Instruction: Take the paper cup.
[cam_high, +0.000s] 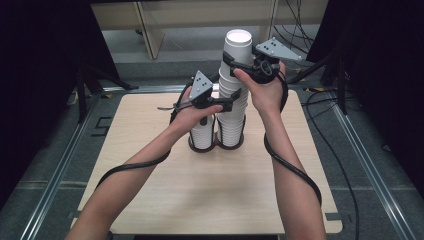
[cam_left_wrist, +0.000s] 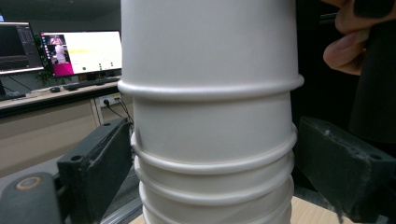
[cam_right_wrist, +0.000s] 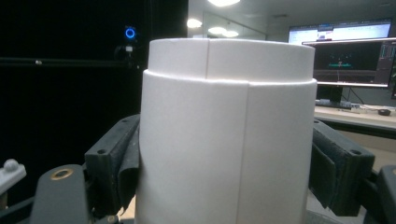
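With the right tool (cam_high: 245, 64) clamped on the top cup (cam_high: 238, 47) and the left tool (cam_high: 227, 104) pinching the stack (cam_high: 232, 107) on the surface (cam_high: 210, 190), lift straight up.

Both forearms reach up from near edge of table. Left gripper (cam_high: 226, 104) lower, jaws level, pointing right, pressed on both sides of cup stack (cam_high: 233, 107). Right gripper (cam_high: 231, 61) higher, near far edge, jaws pointing left, squeezing top cup (cam_high: 238, 47). Cable loops round each forearm.
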